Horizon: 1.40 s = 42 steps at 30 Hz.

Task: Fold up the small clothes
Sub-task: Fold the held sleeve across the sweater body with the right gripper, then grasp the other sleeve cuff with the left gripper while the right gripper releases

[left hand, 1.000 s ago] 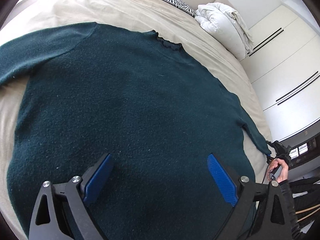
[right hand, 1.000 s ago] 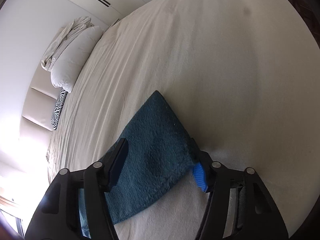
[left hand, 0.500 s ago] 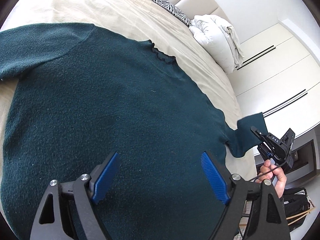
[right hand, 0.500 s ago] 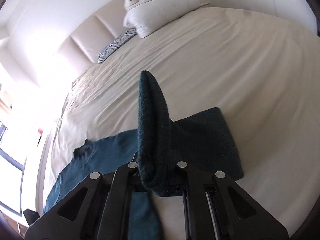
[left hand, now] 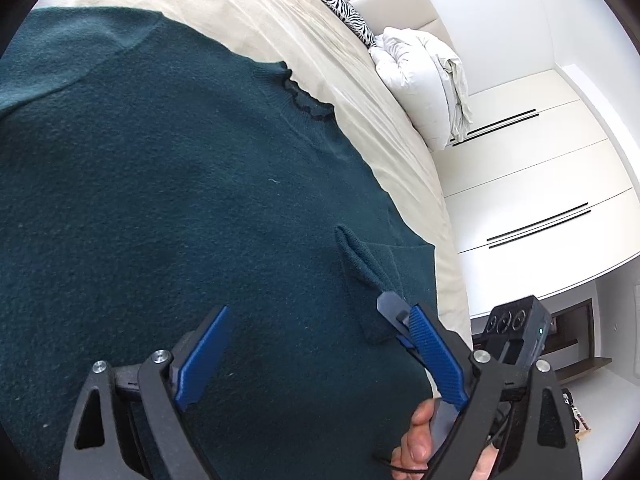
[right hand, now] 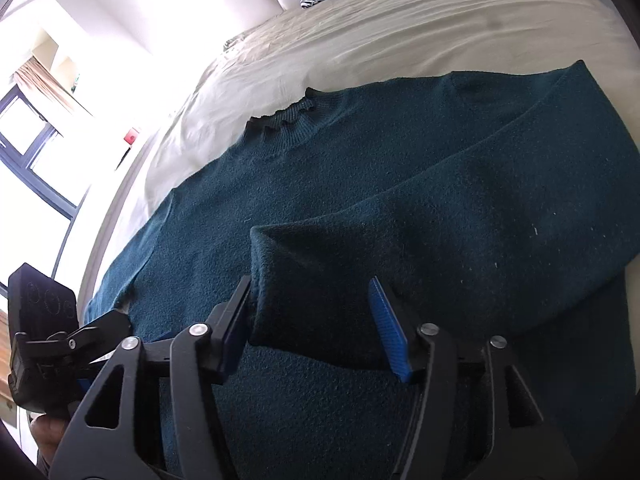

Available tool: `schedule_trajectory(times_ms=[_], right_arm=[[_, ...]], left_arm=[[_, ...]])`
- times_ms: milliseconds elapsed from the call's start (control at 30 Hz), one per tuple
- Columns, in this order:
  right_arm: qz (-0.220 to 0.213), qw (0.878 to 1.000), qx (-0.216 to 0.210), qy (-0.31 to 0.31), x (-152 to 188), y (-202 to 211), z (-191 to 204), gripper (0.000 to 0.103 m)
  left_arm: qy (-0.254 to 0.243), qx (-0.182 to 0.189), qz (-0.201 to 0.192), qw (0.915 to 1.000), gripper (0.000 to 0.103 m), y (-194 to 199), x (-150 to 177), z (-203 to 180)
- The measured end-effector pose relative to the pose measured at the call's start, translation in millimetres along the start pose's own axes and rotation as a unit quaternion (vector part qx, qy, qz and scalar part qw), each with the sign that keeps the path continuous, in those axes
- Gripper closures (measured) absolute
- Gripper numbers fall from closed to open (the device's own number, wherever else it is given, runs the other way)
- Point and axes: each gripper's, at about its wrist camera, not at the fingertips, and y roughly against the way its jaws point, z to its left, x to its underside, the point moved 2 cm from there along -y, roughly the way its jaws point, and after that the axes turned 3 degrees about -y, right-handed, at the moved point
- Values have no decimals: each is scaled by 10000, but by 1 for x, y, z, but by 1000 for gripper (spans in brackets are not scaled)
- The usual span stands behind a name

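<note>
A dark teal sweater (left hand: 168, 200) lies flat on the bed, ruffled neck toward the headboard. One sleeve (right hand: 460, 208) is folded across the body. Its cuff (right hand: 312, 296) sits between the fingers of my right gripper (right hand: 310, 326), whose jaws are opening; the cuff rests against the left pad, and the blue right pad stands off it. My left gripper (left hand: 320, 356) hovers over the sweater's lower body with its jaws opening wider and nothing between them. In the left wrist view, the right gripper's fingertip (left hand: 392, 306) sits at the cuff (left hand: 360, 256), just past my left gripper's right pad.
The beige bed sheet (left hand: 360, 92) runs to an edge on the right. A white duvet bundle (left hand: 424, 80) and a zebra pillow (left hand: 340, 8) lie by the headboard. White wardrobe doors (left hand: 540, 184) stand beyond the bed. A hand (left hand: 416, 436) holds the right gripper.
My right gripper carried the sleeve from the bed's side across onto the sweater's body, rolled over, and its jaws went from clamped on the cuff to parted. The left gripper shifted slightly.
</note>
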Motion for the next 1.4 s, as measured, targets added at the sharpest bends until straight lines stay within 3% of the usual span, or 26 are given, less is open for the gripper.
schedule_trajectory(times_ms=[100,133,267,367,433,633,900,933,1133,1233,1400], right_arm=[[7,9999,-47,-96,11,18,-8,43],[-11,9998,-63,-173,30,28,-14,43],[-44,9984,-144,-536,43,48,-41,43],[-82,9956,-436,-821,47,67,-51,43],[-327,9938,-613,-874,51,87,-55,43],[-592,9923,-586,-921,56,122,-69,43],[-814,9881,-741,-1075,52,137,-82,43],[-854,9873,-762,-1102,52,142,-85,43],[-1073,9826,-658,-1369,46,157,-110,43],[-1106,9805,-609,-1503,45,160,-120,43],[-1110,9803,-515,-1553,38,165,-130,43]], left_arm=[[2,132,180,9998,12,-26,-7,-11],[-16,121,250,9996,12,-36,-9,-15],[-117,-42,469,9988,12,-68,-11,-31],[-58,-107,372,9992,12,-62,-12,-31],[61,-125,194,9997,12,-52,-15,-24],[126,-409,-69,9991,12,-34,-21,-5],[-308,-738,172,9966,12,-67,-19,-28],[-356,-764,206,9962,16,-71,-19,-32],[-621,-1198,343,9903,69,-87,-22,-41],[-619,-1199,356,9902,90,-84,-27,-35],[-948,-1204,155,9881,93,-60,-37,-37]])
